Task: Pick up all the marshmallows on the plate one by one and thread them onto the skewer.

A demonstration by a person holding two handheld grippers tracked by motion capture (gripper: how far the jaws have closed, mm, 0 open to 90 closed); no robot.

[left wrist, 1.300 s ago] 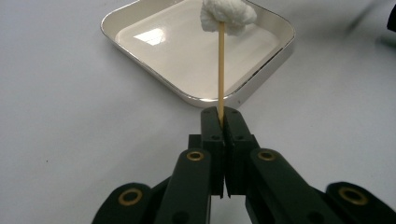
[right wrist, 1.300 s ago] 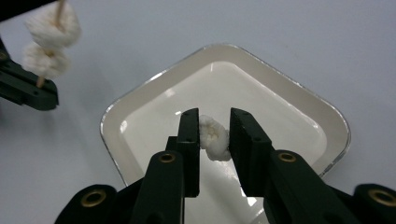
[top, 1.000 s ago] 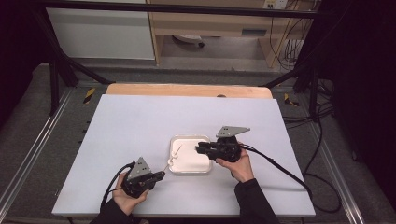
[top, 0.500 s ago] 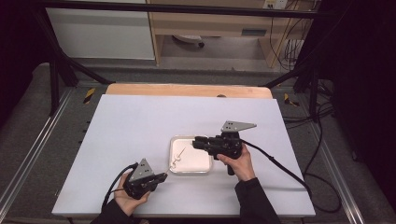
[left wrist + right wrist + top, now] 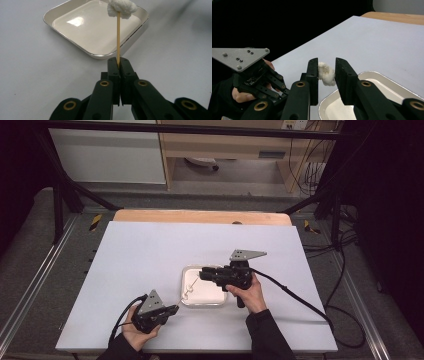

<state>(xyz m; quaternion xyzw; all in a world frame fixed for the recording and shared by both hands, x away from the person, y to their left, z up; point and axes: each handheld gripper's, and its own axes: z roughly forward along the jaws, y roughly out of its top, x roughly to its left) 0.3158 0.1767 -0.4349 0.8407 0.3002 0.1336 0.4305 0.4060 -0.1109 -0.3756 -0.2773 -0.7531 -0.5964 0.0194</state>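
Low in the middle of the high view sits one white table (image 5: 150,255) and on it one shallow square tray (image 5: 202,301), bare inside; the left gripper (image 5: 118,65) is clamped on one thin wooden stick (image 5: 118,37) whose single cotton wad (image 5: 121,8) hangs over the tray; the right gripper (image 5: 326,71) stands narrowly parted around that wad (image 5: 326,73), not yet pinching; I'd say pulling it off remains.

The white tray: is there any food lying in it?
No. The white tray holds nothing; the white lump sits on a stick above it.
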